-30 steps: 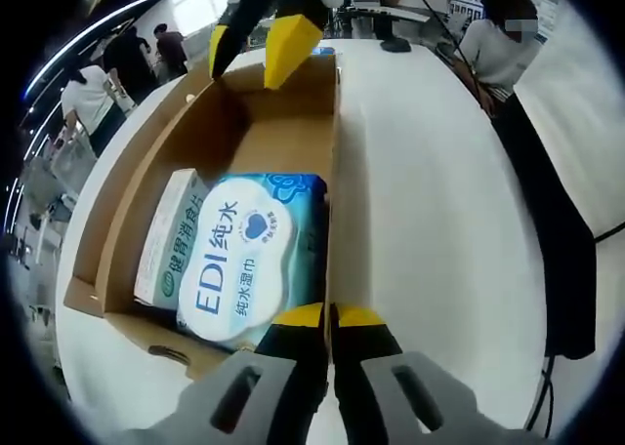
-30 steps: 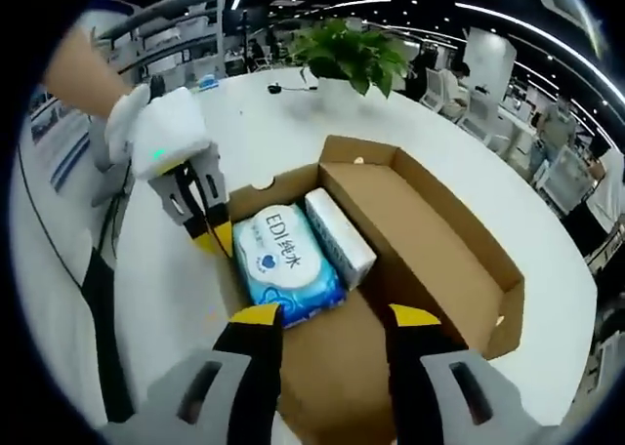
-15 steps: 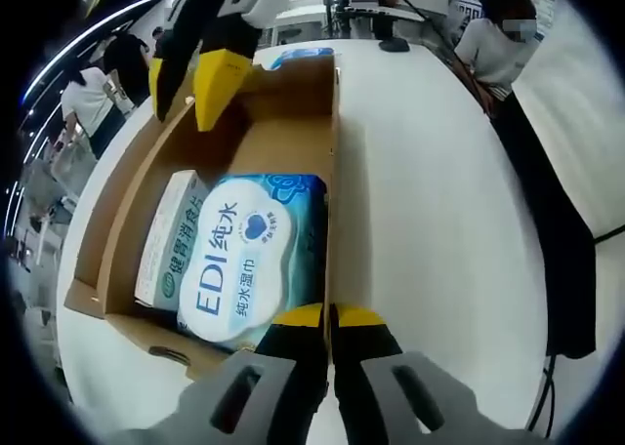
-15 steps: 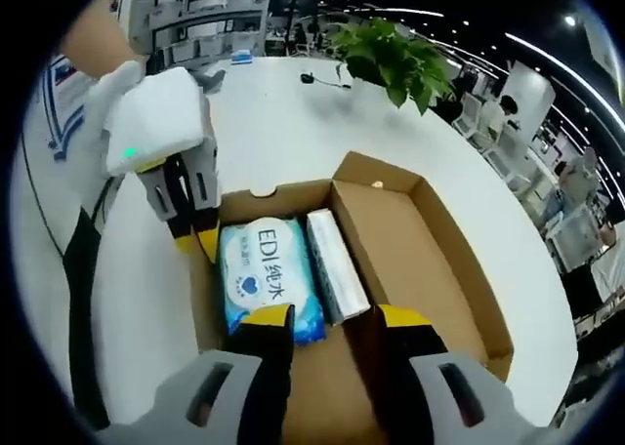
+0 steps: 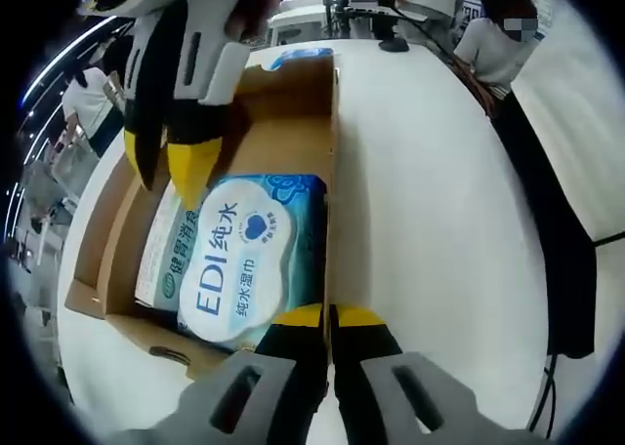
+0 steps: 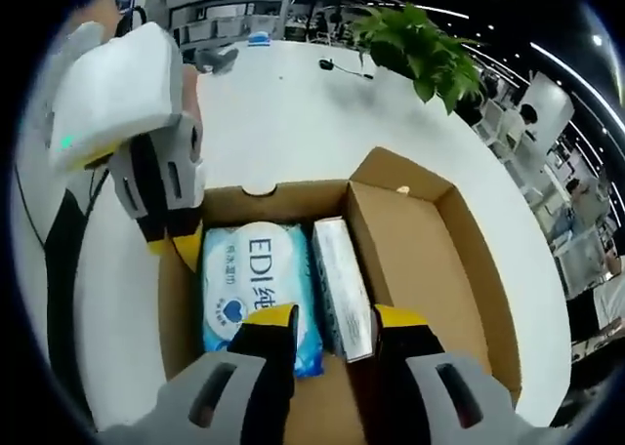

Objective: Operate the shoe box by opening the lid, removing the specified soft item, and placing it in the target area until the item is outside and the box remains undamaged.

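An open cardboard shoe box [image 5: 333, 123] [image 6: 293, 188] lies on a white table. Inside lie a blue and white wet wipes pack [image 5: 249, 255] [image 6: 249, 289] and, beside it, a white carton with green print [image 5: 171, 245] [image 6: 342, 284]. My left gripper [image 5: 330, 314] [image 6: 181, 242] is shut on the box's side wall near the wipes. My right gripper [image 6: 334, 318] [image 5: 166, 172] hangs open low over the box. In the right gripper view one jaw is over the wipes and the other just past the carton. Whether they touch, I cannot tell.
The box's lid flap [image 6: 459, 269] lies folded open on the far side from my left gripper. The white table [image 5: 430, 221] [image 6: 293, 103] spreads around the box. A potted plant [image 6: 420, 45] stands at its far end. A person [image 5: 498, 45] sits at the table's edge.
My right gripper has come down from the far end of the box to just over the wipes and carton. My left gripper has held still on the wall.
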